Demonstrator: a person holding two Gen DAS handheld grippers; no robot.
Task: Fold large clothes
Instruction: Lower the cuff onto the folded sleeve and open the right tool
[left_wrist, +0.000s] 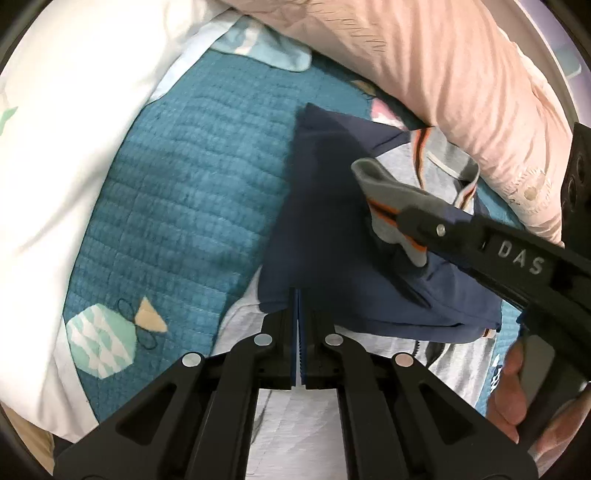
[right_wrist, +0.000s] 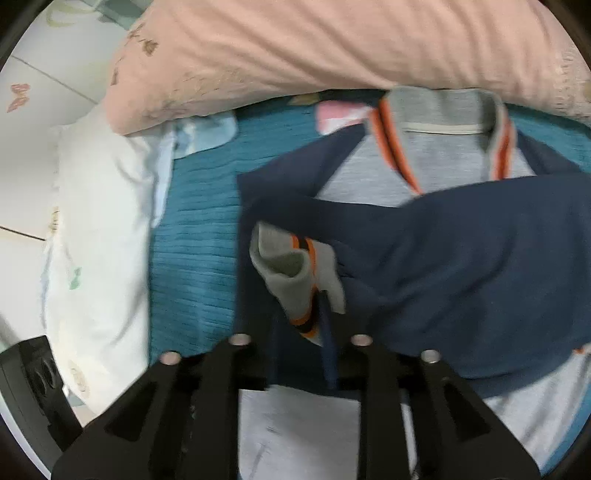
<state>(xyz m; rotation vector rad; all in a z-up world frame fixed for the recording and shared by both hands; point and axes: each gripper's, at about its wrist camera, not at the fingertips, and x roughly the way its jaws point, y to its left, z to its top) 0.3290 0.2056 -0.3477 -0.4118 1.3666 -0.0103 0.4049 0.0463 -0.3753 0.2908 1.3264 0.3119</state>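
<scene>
My left gripper (left_wrist: 297, 295) points steeply down with its fingers (left_wrist: 284, 332) fully together; they pinch the lower hem of the folded navy sleeve panel (left_wrist: 325, 221), and I judge this grip is there to keep that fold pinned.

My right gripper (right_wrist: 321, 321) has its fingers partly apart, with the grey cuff (right_wrist: 291, 273), trimmed in orange, lying between them. Whether the pads press on the cuff I cannot tell, as the view is blurred.

The jacket (right_wrist: 461, 258), grey body with navy sleeves, lies on the teal quilt (left_wrist: 177, 206) of the bed, its collar (right_wrist: 443, 122) toward the pink pillow (right_wrist: 332, 48) at the head edge and a white pillow (left_wrist: 66, 140) along the left edge.

The cuff sits over the chest, so I judge the sleeve is being laid across the body.
</scene>
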